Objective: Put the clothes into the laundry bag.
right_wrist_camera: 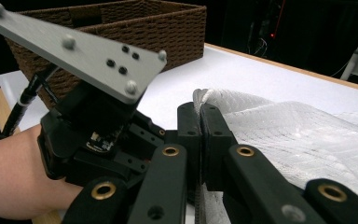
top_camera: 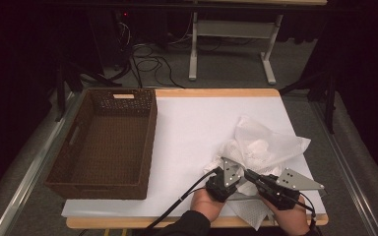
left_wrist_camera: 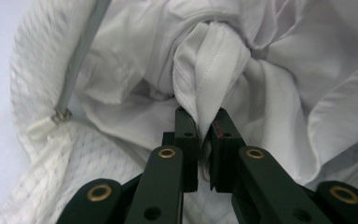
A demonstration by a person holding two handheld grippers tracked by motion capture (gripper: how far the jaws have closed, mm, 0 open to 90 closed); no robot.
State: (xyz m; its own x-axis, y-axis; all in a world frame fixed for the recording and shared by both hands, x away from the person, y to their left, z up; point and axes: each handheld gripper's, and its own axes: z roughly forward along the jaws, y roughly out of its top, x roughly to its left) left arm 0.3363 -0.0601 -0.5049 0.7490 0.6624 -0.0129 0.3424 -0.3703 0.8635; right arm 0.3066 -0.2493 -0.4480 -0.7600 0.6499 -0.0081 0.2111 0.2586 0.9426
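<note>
Brown wicker basket (top_camera: 150, 137) on white tabletop (top_camera: 192, 128).

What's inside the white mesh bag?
Inside the white mesh bag there is bunched white cloth; the left claw pinches a fold of it. How much more cloth lies deeper is hidden by the folds.

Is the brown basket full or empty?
Empty. The high view shows the basket with its bare woven floor; the white mesh bag lies outside on the table.
</note>
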